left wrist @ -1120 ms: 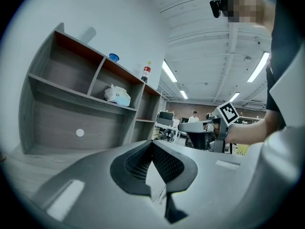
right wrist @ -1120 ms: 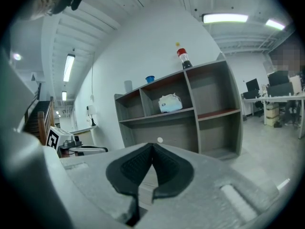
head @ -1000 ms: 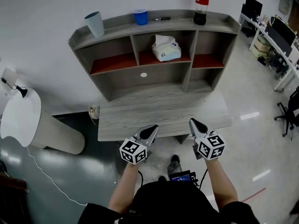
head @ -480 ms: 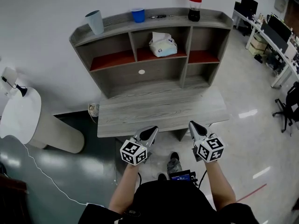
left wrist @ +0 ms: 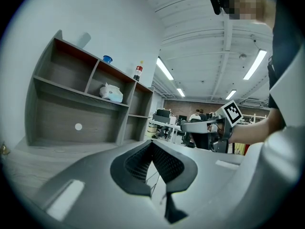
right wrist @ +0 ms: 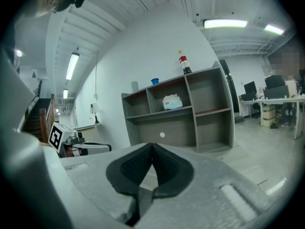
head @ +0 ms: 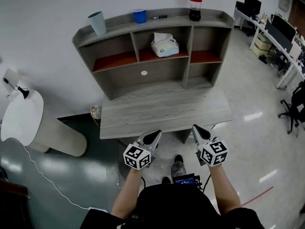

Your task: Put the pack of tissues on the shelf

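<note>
The pack of tissues (head: 165,46), white with a tissue sticking up, lies in the upper middle compartment of the grey wooden shelf unit (head: 119,28). It also shows in the left gripper view (left wrist: 111,92) and the right gripper view (right wrist: 172,101). My left gripper (head: 153,136) and right gripper (head: 198,130) hover side by side just off the front edge of the desk (head: 162,113), far from the pack. Both are shut with nothing between the jaws, as the left gripper (left wrist: 152,144) and the right gripper (right wrist: 152,149) show in their own views.
On the shelf top stand a grey cup (head: 97,23), a blue cup (head: 139,15), a pen (head: 162,17) and a cola bottle (head: 195,6). A white round stand (head: 24,120) is at the left. Office desks (head: 281,37) and a chair (head: 295,113) are at the right.
Both grippers have drawn back a little from the desk's front edge, still shut and empty. The pack of tissues has stayed in its compartment.
</note>
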The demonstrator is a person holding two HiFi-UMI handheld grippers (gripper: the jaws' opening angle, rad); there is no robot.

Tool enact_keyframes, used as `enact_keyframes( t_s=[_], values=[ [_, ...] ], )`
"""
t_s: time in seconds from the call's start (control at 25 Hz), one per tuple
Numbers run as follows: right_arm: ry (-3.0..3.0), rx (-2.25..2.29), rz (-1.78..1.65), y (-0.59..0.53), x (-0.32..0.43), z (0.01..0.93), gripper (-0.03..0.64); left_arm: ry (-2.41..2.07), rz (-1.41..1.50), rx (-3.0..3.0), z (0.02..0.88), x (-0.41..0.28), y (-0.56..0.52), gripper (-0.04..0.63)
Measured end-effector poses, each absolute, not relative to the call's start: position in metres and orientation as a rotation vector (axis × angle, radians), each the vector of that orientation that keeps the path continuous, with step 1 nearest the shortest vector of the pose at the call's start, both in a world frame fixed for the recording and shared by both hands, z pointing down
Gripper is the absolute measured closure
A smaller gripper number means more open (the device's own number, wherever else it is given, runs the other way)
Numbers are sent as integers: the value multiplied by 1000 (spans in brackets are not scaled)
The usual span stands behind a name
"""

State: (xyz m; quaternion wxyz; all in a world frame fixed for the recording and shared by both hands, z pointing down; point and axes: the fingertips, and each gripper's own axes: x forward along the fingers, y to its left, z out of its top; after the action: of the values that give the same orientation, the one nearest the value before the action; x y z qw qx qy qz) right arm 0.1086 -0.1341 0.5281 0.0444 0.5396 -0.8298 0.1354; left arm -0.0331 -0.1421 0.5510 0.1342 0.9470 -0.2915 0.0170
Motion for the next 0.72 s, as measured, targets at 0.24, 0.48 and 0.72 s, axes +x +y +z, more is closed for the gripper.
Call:
enact_keyframes(
  t_s=[0.24,0.48,0.72],
  values=[
    [-2540,1649,406,-130,110,527,614,-874,56,2734,552,-34,-141,601],
    [-2540,1648,403,-130,111,526,614,-877,53,2730,551,-32,-139,601],
    [-2546,1645,390,-134,115,525,615,-876,54,2729,552,-28,-143,600]
  ],
)
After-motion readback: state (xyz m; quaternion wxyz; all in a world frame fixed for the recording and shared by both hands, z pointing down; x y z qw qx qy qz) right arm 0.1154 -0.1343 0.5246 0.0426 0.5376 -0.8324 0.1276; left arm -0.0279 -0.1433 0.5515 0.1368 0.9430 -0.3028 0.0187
